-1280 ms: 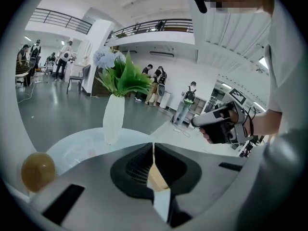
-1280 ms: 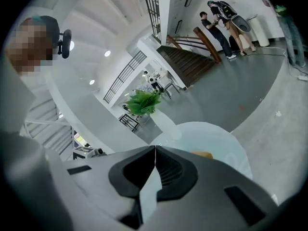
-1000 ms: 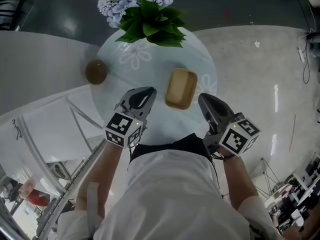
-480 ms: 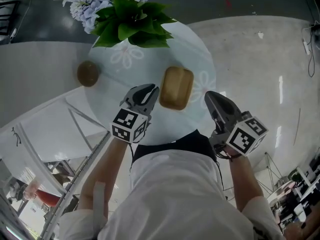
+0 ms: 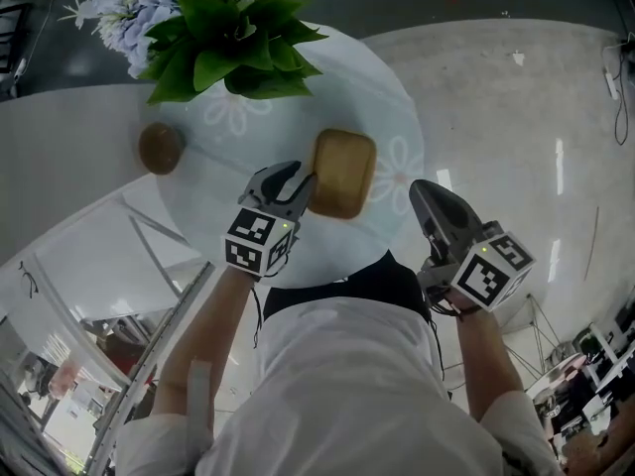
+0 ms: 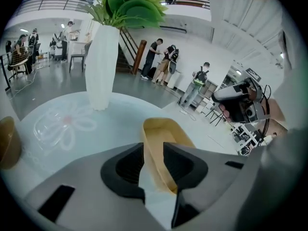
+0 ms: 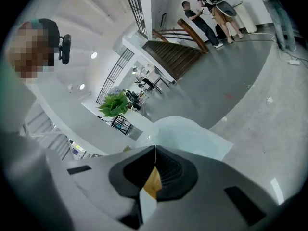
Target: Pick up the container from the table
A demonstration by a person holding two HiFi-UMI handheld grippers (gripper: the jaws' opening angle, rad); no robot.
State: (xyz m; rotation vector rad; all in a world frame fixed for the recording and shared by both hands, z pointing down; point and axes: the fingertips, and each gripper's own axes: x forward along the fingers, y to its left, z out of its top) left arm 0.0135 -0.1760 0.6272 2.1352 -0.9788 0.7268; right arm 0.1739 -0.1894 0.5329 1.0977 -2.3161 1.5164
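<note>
The container is a shallow tan tray on the round pale-blue table. My left gripper is at the tray's left near corner. In the left gripper view the tray runs away from the left gripper, whose jaws are opening with the tray's near wall standing between them; the pads do not press on it. My right gripper hangs to the right of the tray, apart from it, jaws shut on nothing. In the right gripper view a sliver of tan tray shows below the right gripper.
A white vase with green leaves and pale-blue flowers stands at the table's far side. A round brown bowl sits at the table's left edge. Grey floor surrounds the table, with several people standing far off.
My left gripper has moved forward and down to the tray, and its shut jaws have opened around the tray's wall. The right gripper has shifted a little forward, still shut.
</note>
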